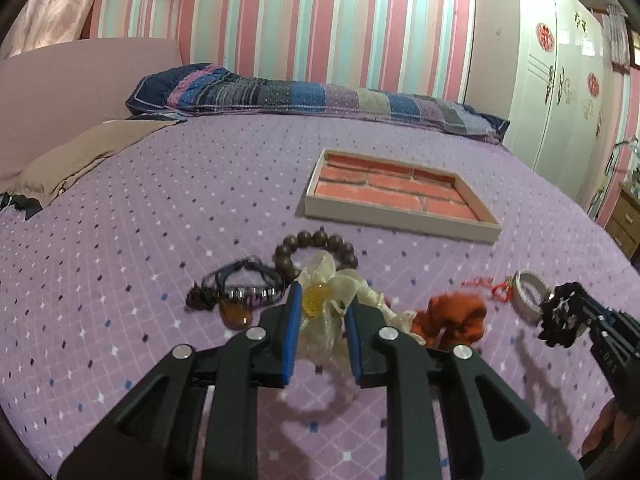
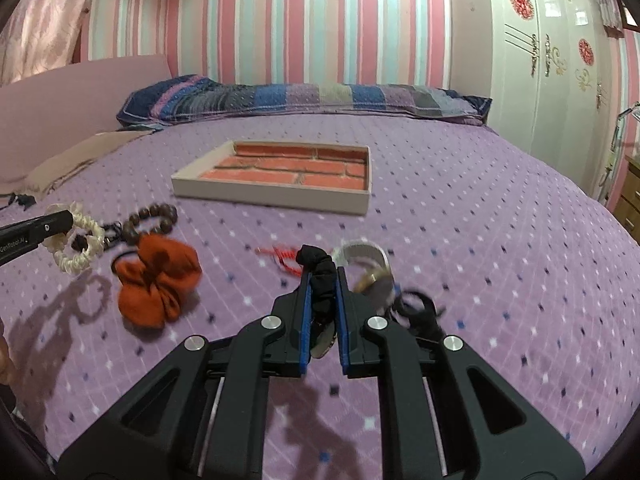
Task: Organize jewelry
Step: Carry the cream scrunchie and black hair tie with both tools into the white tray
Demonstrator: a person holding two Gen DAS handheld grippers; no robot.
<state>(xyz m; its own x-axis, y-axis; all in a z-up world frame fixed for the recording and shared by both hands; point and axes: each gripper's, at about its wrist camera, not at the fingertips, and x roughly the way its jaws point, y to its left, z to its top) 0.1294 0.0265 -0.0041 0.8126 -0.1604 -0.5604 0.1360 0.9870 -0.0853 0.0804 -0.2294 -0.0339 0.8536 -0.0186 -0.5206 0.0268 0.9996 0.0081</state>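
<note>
My left gripper (image 1: 322,300) is shut on a cream scrunchie (image 1: 340,292) with a yellow bead and holds it above the bed; it also shows in the right wrist view (image 2: 78,244). My right gripper (image 2: 322,276) is shut on a black scrunchie (image 2: 322,280), lifted off the bed. On the bed lie a brown bead bracelet (image 1: 316,244), a dark cord bracelet (image 1: 244,284), an amber pendant (image 1: 234,314), an orange scrunchie (image 2: 158,284), a red string (image 2: 282,258) and a silver bangle (image 2: 362,254). The shallow tray (image 2: 272,194) with a brick-pattern floor lies beyond.
The purple dotted bedspread (image 2: 480,240) covers the bed. A patchwork pillow (image 2: 304,98) lies along the striped wall. A brown cloth (image 1: 72,156) sits at the left, a white wardrobe (image 2: 552,60) and a wooden drawer unit (image 1: 624,220) at the right.
</note>
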